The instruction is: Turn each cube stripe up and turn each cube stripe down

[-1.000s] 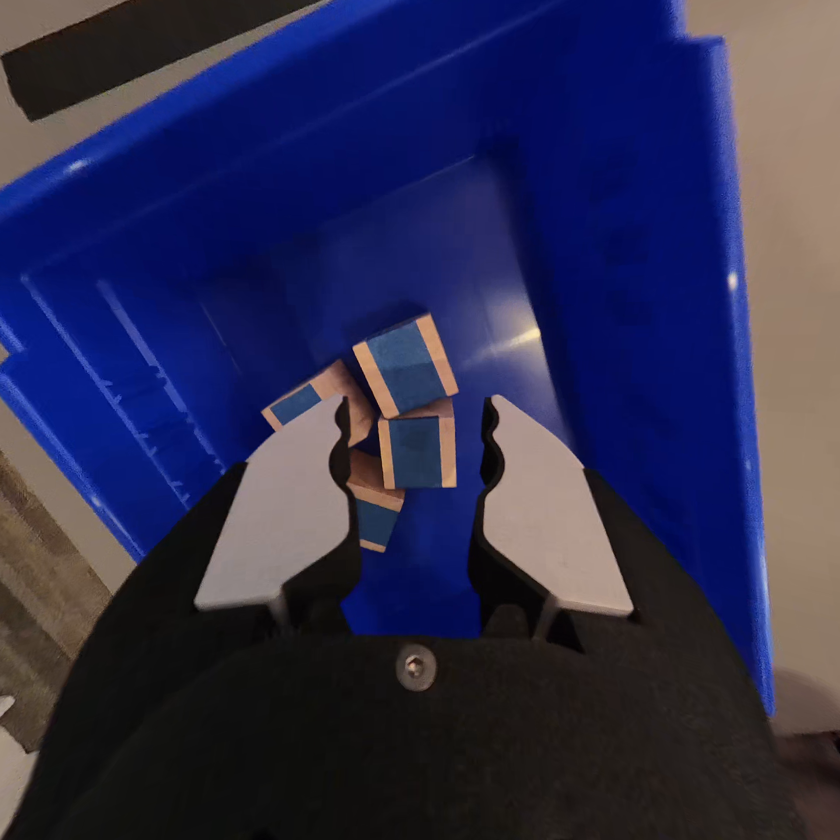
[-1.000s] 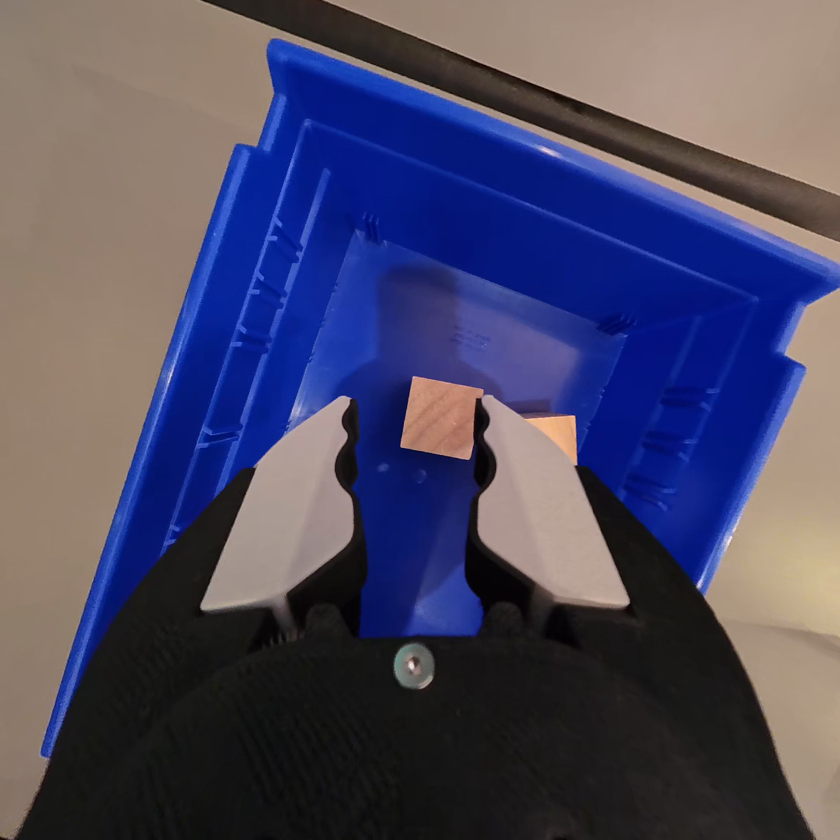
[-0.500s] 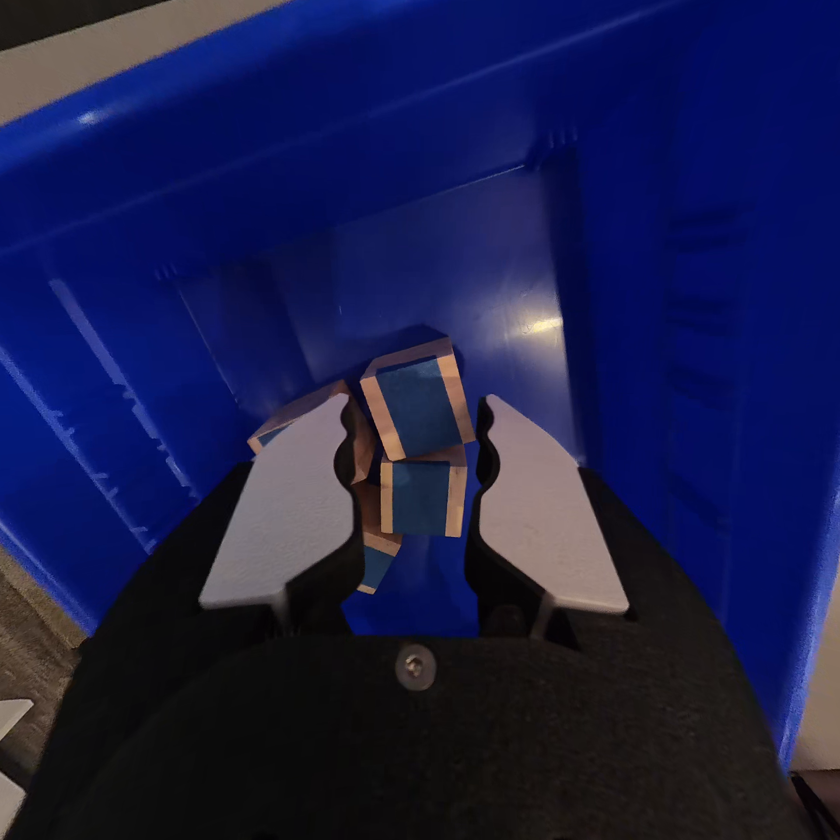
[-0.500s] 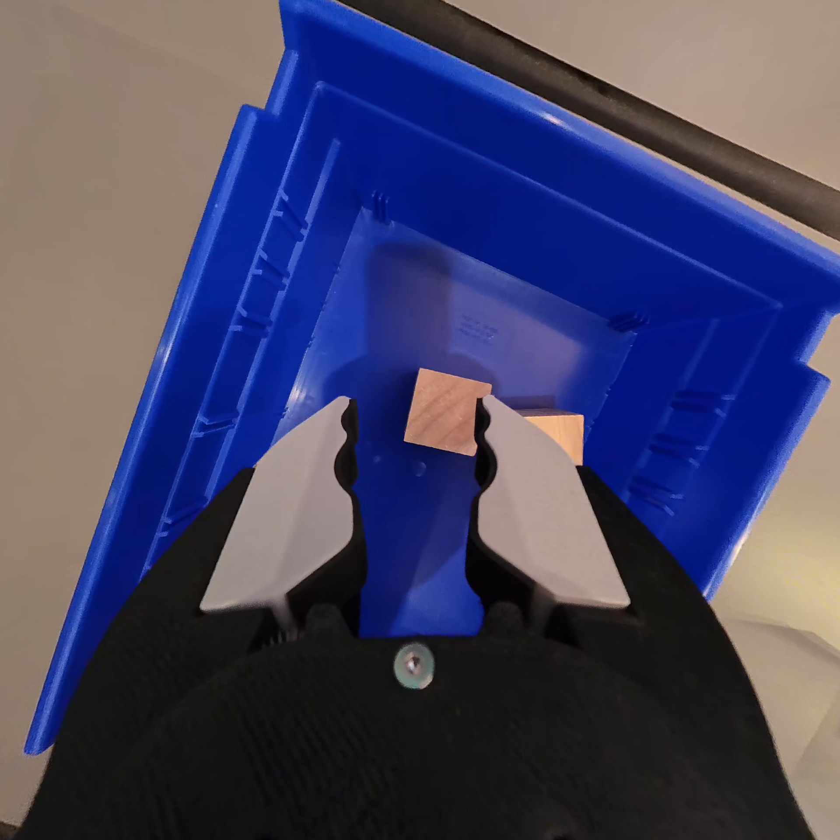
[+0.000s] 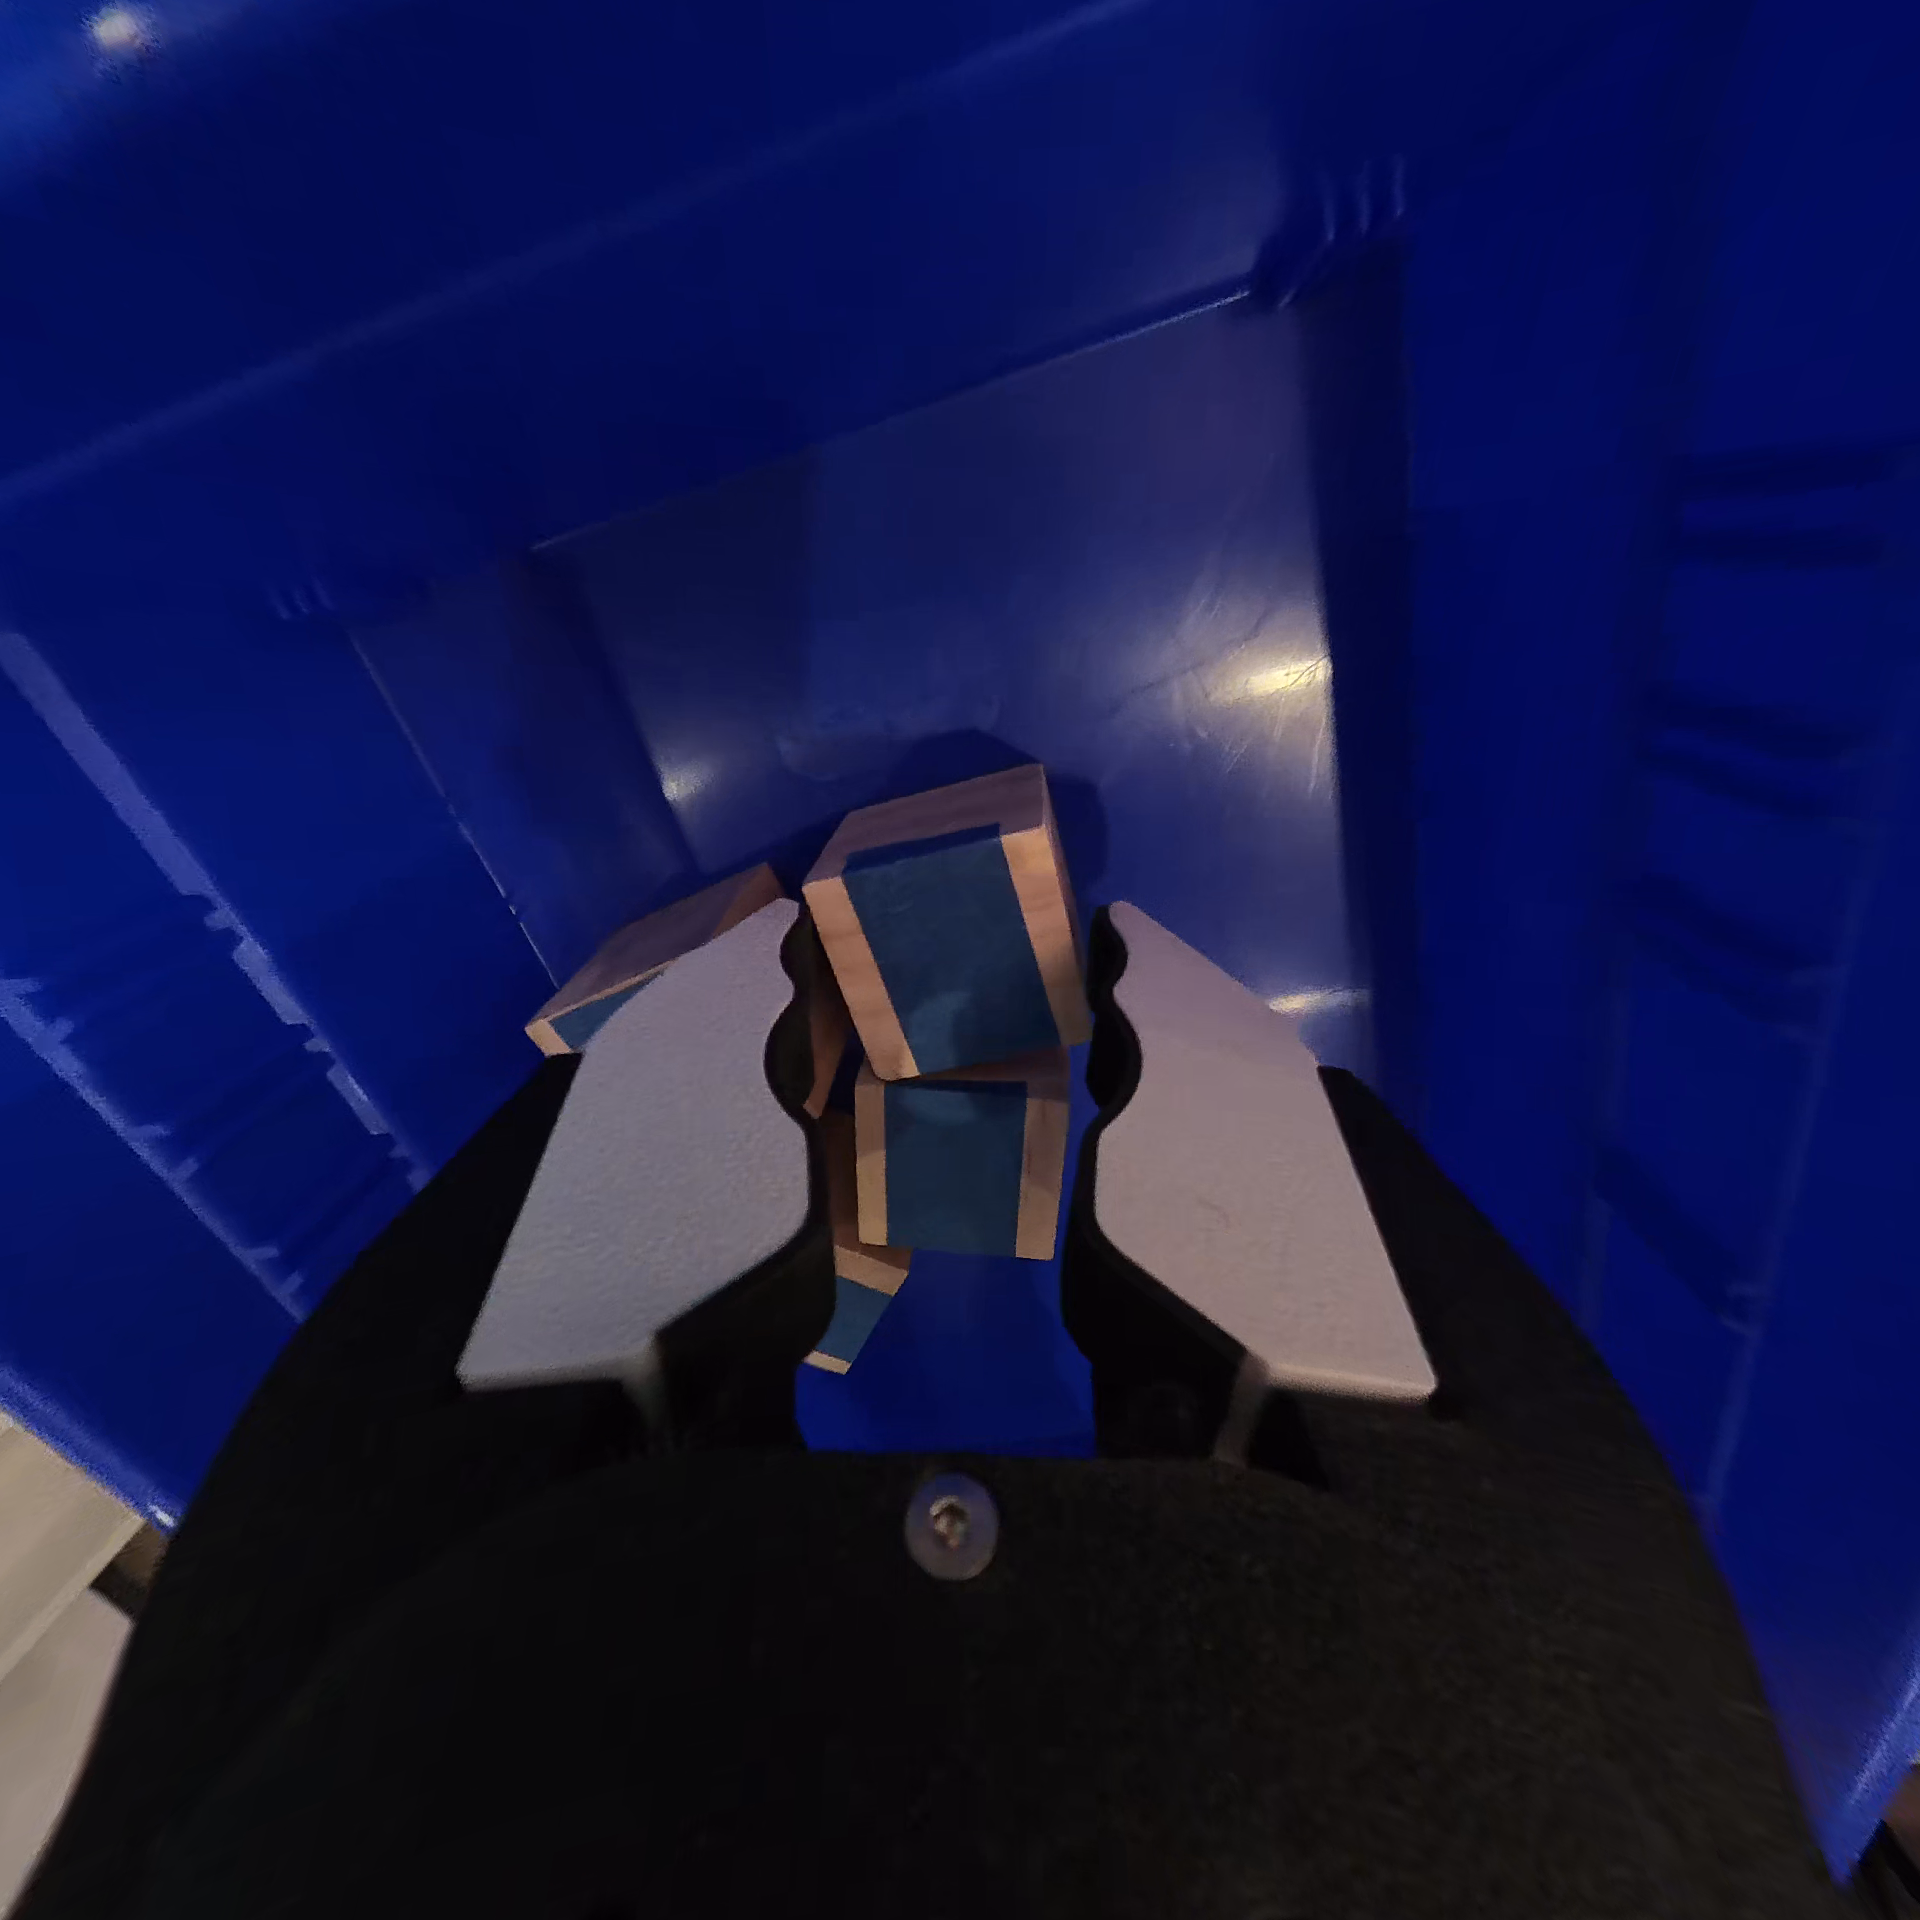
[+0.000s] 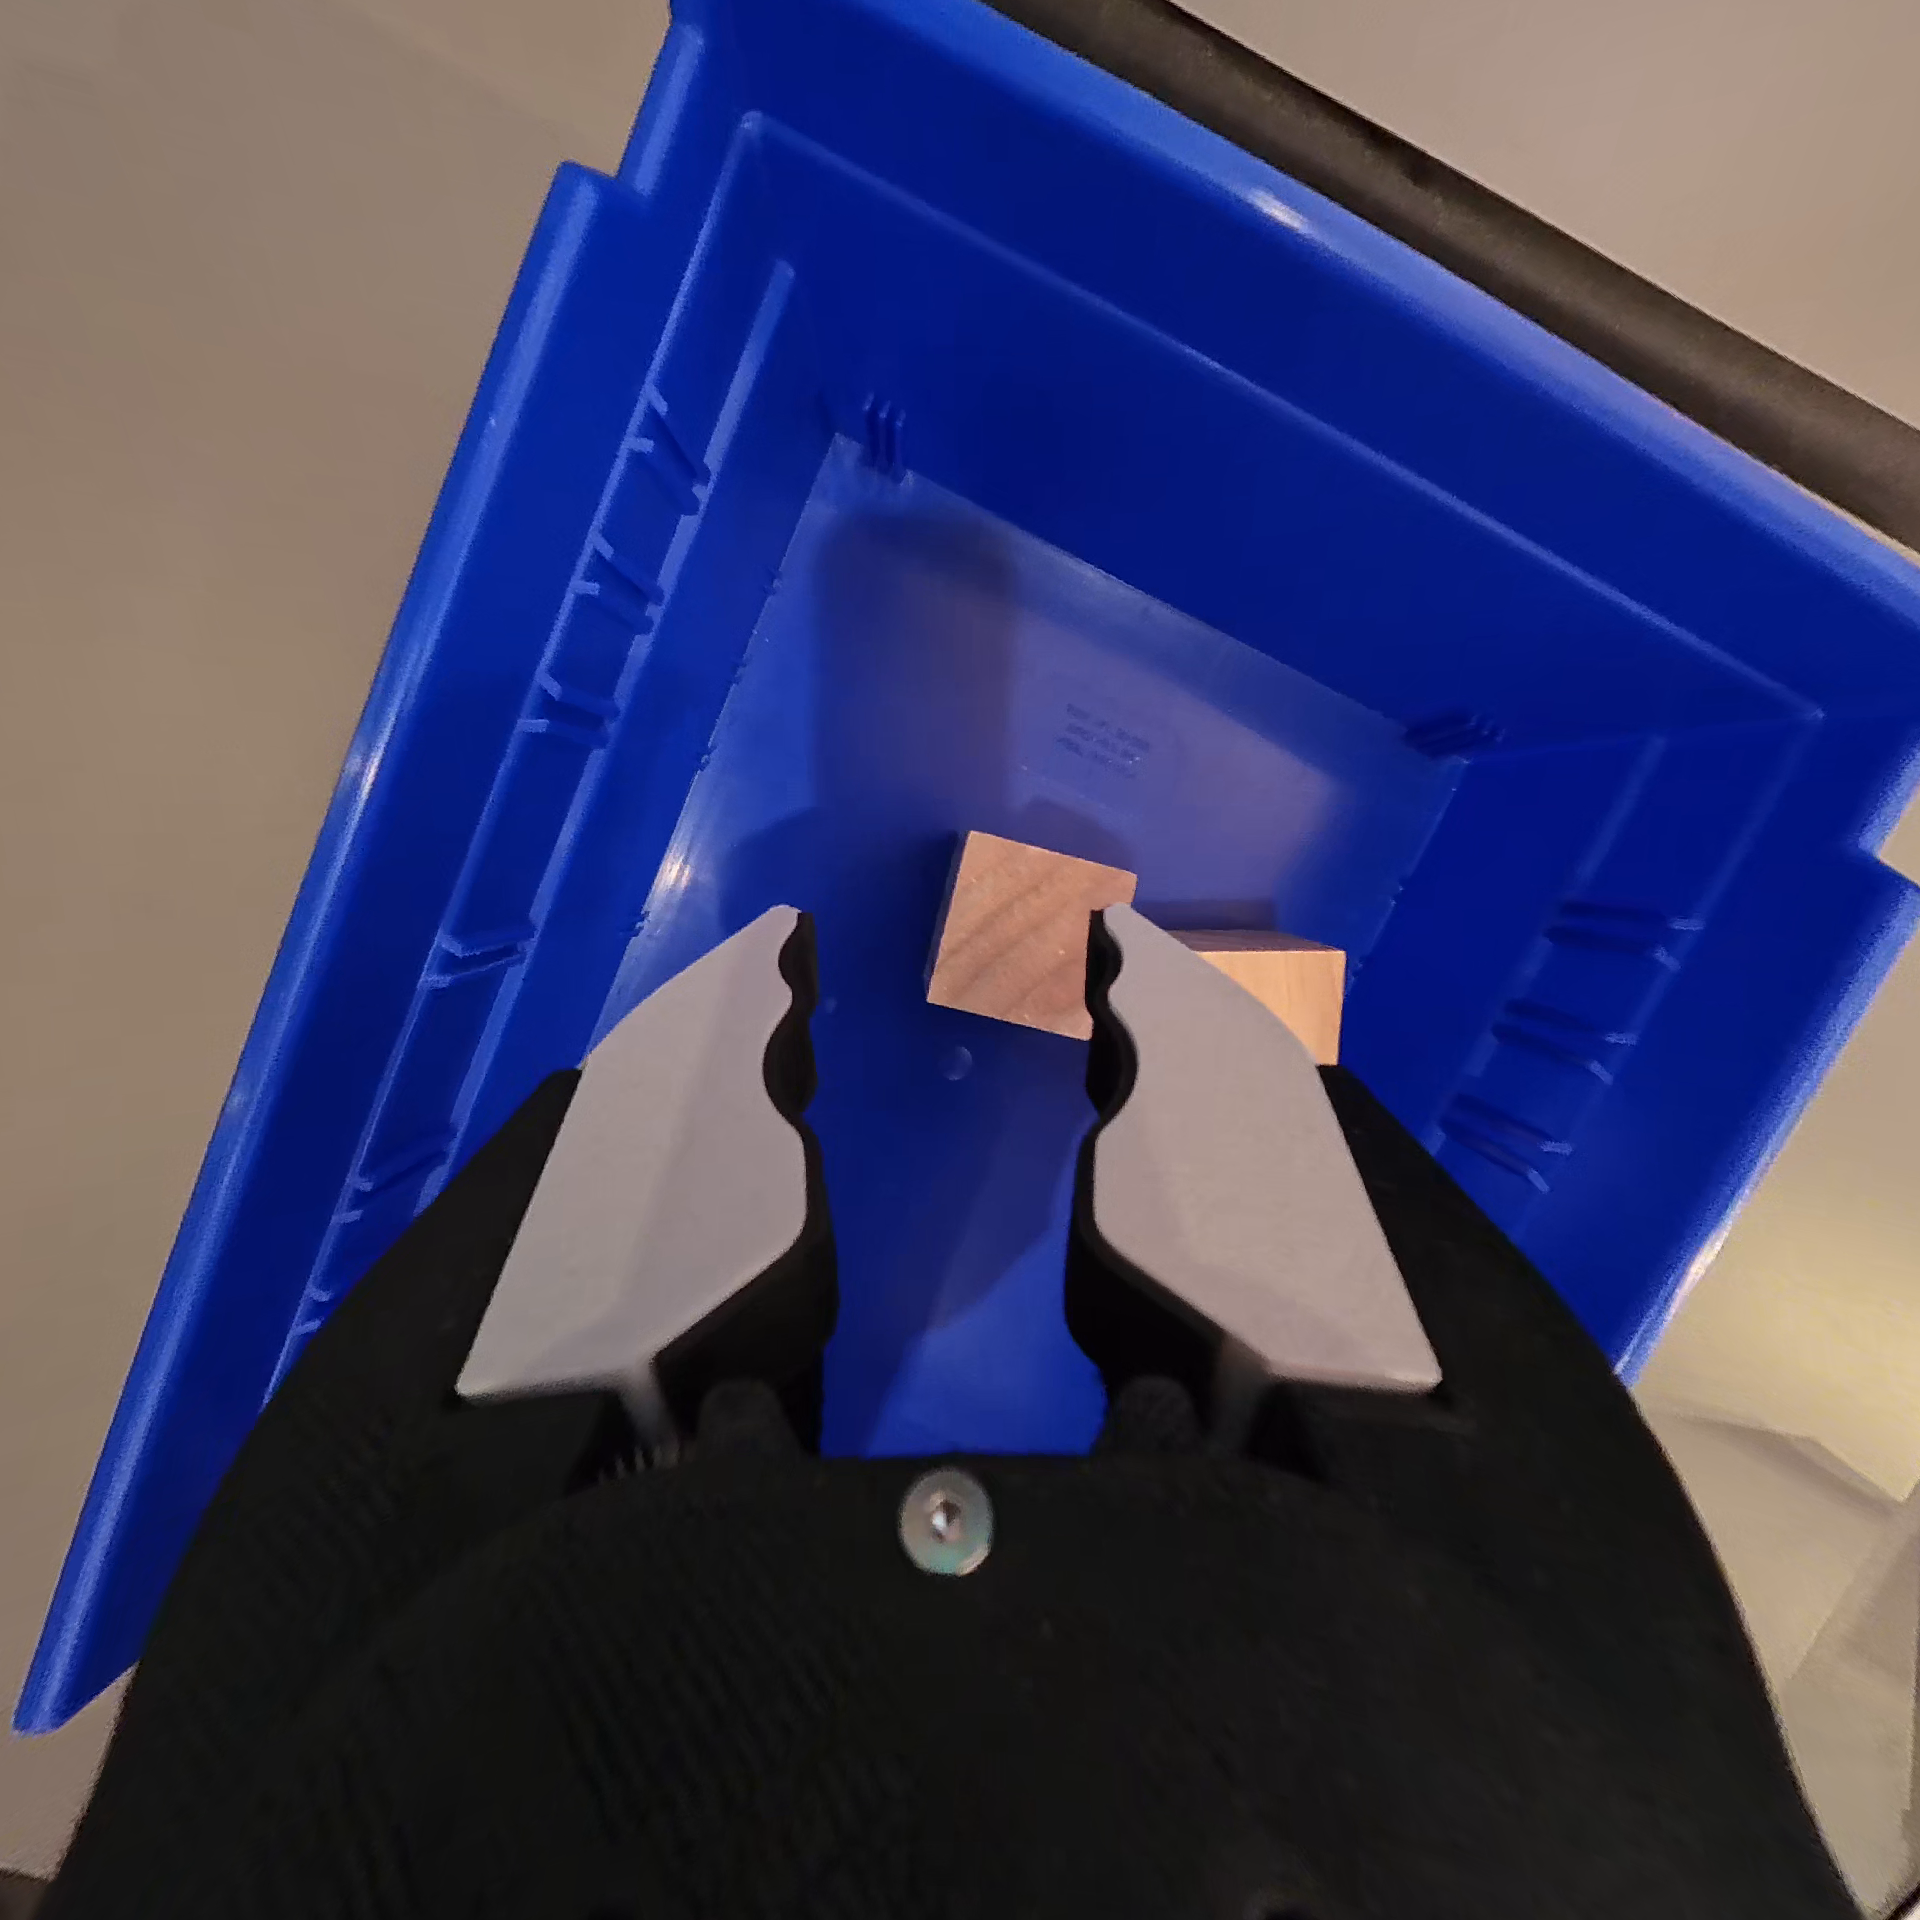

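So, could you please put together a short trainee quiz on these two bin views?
1. True or false: the left gripper is shut on a cube.
2. How many cubes show in the bin under the right gripper? A) two B) four C) none
3. Fill in: the top cube of the pile in the left bin shows a ____ stripe.

Key: 1 false, its jaws stand open around the pile. 2 A, a nearer cube and a partly hidden cube, both plain wood. 3 blue.
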{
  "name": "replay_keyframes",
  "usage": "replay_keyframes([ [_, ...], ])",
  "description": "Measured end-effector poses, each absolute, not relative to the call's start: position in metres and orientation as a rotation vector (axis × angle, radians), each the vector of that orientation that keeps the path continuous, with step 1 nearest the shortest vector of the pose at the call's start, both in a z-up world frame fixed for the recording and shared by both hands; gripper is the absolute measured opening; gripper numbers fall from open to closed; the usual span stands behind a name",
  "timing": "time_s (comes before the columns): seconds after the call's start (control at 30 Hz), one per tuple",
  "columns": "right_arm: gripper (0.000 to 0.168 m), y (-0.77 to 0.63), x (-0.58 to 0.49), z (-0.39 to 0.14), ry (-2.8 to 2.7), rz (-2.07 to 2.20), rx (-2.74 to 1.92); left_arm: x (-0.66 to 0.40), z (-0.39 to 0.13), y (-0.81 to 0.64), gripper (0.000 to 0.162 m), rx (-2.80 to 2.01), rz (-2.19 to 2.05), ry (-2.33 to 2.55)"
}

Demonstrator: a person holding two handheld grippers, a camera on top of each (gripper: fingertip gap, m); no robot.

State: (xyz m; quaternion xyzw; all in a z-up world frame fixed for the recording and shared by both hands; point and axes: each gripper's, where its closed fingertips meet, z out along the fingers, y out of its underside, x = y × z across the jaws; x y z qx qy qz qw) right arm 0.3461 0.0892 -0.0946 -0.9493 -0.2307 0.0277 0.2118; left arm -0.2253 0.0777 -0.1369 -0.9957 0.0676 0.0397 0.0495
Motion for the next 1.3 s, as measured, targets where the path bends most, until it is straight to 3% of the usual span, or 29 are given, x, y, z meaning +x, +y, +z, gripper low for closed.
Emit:
replay_keyframes([
  [0.43, 0.052, 0.091, 0.348, -0.092, -0.633, 0.05, -2.627, -0.216, -0.126, 0.08, 0.048, -2.989, 0.062, 0.325],
  [0.63, 0.051, 0.1, 0.356, -0.069, -0.572, -0.069, -2.529, -0.193, -0.052, 0.075, 0.048, -2.713, -0.205, 0.39],
  [0.77, 0.047, 0.115, 0.354, -0.003, -0.478, -0.253, -2.2, -0.138, 0.025, 0.051, 0.048, -2.354, -0.635, 0.583],
  [0.97, 0.052, 0.055, 0.206, 0.1, -0.806, -0.046, -1.433, -0.049, 0.095, -0.003, 0.047, -1.933, -1.194, 0.887],
  [1.07, 0.053, -0.005, 0.119, 0.101, -0.897, 0.295, -1.225, -0.011, 0.097, -0.018, 0.047, -1.867, -1.386, 0.972],
  [1.1, 0.061, -0.019, 0.098, 0.097, -0.901, 0.379, -1.186, -0.001, 0.092, -0.022, 0.047, -1.87, -1.427, 1.004],
  [1.2, 0.075, -0.041, 0.067, 0.084, -0.907, 0.408, -1.098, 0.028, 0.083, -0.032, 0.047, -1.873, -1.572, 1.047],
  [1.3, 0.076, -0.049, 0.059, 0.077, -0.897, 0.402, -1.045, 0.048, 0.07, -0.034, 0.047, -1.897, -1.61, 1.071],
])
